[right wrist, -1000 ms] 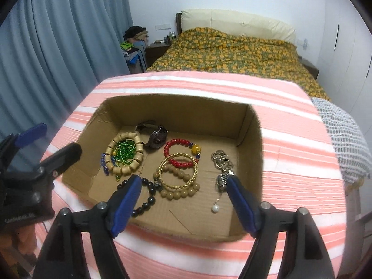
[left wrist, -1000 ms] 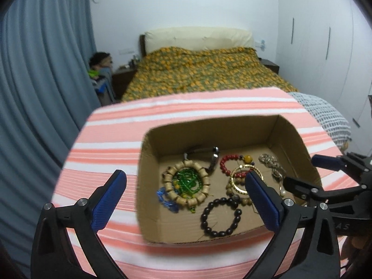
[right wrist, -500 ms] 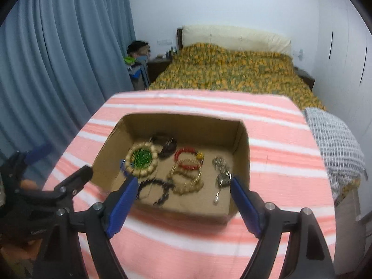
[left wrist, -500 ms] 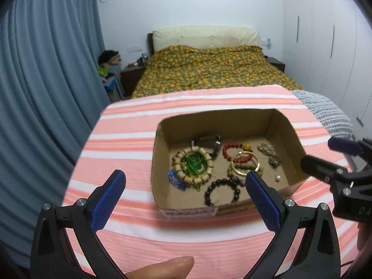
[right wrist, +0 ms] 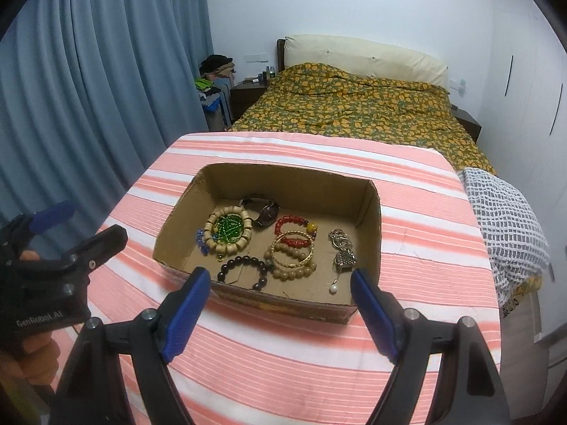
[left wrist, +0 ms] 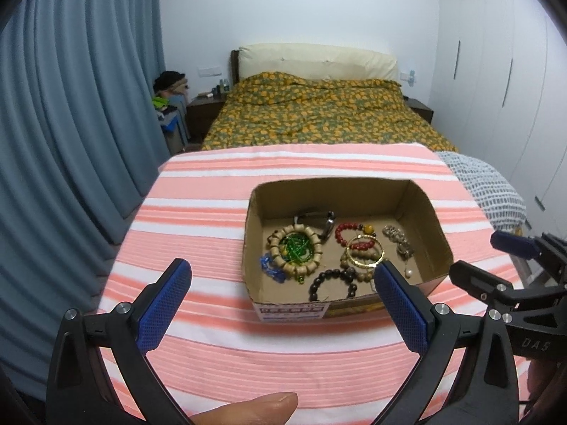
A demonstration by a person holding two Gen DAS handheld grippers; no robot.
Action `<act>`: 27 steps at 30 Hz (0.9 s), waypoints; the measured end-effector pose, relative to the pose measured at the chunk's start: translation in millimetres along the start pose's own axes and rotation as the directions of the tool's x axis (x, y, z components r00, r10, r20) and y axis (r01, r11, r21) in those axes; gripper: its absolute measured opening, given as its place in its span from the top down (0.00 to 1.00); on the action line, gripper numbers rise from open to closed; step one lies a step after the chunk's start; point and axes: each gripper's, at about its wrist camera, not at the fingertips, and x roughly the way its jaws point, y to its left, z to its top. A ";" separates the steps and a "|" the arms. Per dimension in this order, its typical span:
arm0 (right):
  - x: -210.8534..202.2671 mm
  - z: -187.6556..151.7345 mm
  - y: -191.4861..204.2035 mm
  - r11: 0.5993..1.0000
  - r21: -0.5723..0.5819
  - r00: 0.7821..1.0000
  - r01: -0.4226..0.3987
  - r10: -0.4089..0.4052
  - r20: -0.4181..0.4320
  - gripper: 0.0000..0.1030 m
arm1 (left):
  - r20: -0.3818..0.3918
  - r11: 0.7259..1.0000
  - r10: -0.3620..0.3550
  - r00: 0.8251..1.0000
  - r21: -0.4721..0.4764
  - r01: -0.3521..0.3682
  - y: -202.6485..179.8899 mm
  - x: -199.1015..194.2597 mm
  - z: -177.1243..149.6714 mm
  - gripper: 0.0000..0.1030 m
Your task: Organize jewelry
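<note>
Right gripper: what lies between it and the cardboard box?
Only bare striped cloth lies between the open right gripper and the cardboard box, in the right wrist view.

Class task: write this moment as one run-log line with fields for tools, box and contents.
left tool: open, empty | right tool: open, empty | box: on striped cloth | contents: bracelets, watch

Left gripper (left wrist: 281,285) and right gripper (right wrist: 280,294): jaws wide apart, empty, angled downward, side by side.
</note>
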 end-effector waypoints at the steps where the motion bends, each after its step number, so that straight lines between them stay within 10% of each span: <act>1: -3.0 -0.4 1.1 1.000 -0.001 1.000 -0.002 0.002 0.005 0.19 | 0.004 1.000 0.000 1.000 -0.002 0.000 0.4 -2.1 0.5 0.00; 27: -21.0 1.3 15.4 0.999 -0.038 0.999 -0.012 0.014 0.048 0.19 | -0.002 1.000 0.002 1.000 -0.007 -0.002 4.7 -7.6 -0.9 0.00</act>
